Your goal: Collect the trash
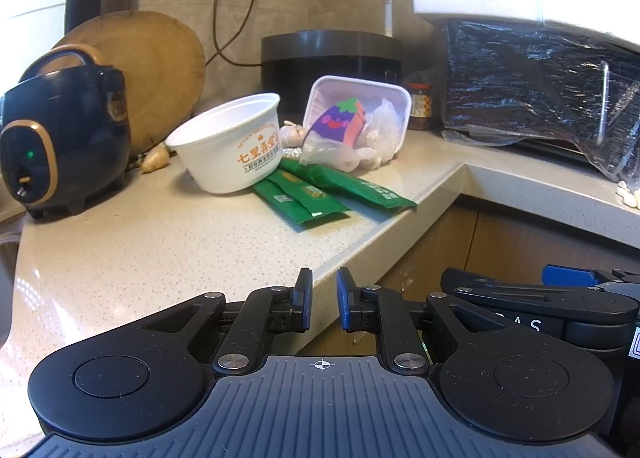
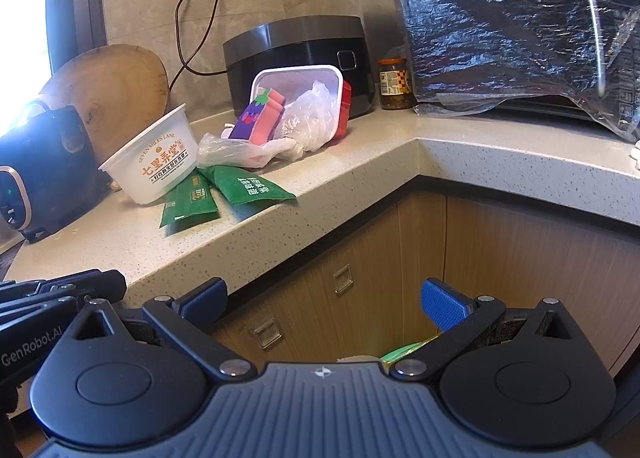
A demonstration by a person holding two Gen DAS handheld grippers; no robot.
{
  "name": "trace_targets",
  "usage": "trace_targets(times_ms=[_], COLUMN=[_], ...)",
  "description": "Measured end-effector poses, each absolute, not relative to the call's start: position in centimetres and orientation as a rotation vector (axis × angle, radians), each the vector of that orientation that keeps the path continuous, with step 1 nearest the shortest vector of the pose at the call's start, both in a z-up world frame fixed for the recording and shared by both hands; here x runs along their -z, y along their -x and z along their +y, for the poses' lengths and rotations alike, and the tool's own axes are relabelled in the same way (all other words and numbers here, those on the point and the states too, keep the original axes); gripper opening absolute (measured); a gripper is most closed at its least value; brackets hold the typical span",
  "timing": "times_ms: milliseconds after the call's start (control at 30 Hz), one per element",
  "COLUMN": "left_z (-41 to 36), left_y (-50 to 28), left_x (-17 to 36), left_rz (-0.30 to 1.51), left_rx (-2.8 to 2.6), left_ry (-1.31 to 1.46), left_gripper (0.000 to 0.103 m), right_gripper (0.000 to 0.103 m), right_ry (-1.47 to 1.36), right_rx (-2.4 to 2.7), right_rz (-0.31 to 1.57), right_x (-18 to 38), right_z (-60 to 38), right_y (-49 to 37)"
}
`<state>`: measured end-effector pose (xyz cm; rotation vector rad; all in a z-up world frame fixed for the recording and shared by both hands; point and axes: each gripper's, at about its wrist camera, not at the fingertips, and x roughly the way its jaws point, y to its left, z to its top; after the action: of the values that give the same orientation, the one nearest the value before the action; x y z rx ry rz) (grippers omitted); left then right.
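A white paper bowl (image 1: pixel 228 141) (image 2: pixel 154 157) with orange print lies tilted on the stone counter. Green sachets (image 1: pixel 320 193) (image 2: pixel 224 193) lie beside it at the counter's front edge. A crumpled clear plastic bag (image 1: pixel 340 149) (image 2: pixel 248 149) spills from a tipped white tray (image 1: pixel 360 97) (image 2: pixel 298 77) holding a purple and pink sponge (image 1: pixel 340 121) (image 2: pixel 260 117). My left gripper (image 1: pixel 324 300) hangs at the counter's front edge, nearly shut with a narrow gap and nothing between the pads. My right gripper (image 2: pixel 324 302) is open and empty, in front of the cabinet below the counter.
A dark blue rice cooker (image 1: pixel 60 137) stands left, a round wooden board (image 1: pixel 160 69) behind it. A black cooker (image 2: pixel 296 45), a jar (image 2: pixel 396 83) and a foil-covered appliance (image 2: pixel 520 45) stand at the back. Wooden cabinet doors (image 2: pixel 400 250) lie below the counter (image 1: pixel 140 246).
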<state>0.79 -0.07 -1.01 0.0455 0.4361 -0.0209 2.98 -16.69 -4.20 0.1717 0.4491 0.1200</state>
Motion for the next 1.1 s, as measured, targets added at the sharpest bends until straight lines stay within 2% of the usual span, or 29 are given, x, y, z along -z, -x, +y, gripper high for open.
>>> trace_targets(times_ms=[1100], left_z=[0.01], left_y=[-1.57], left_x=[0.97], left_rz=[0.462], left_rx=[0.012], left_ry=[-0.037], left_gripper=[0.017], right_gripper=[0.103], right_ry=[-0.189], right_rx=[-0.128], right_rz=[0.461], right_x=[4.06], right_z=[-15.86], right_y=[-3.97])
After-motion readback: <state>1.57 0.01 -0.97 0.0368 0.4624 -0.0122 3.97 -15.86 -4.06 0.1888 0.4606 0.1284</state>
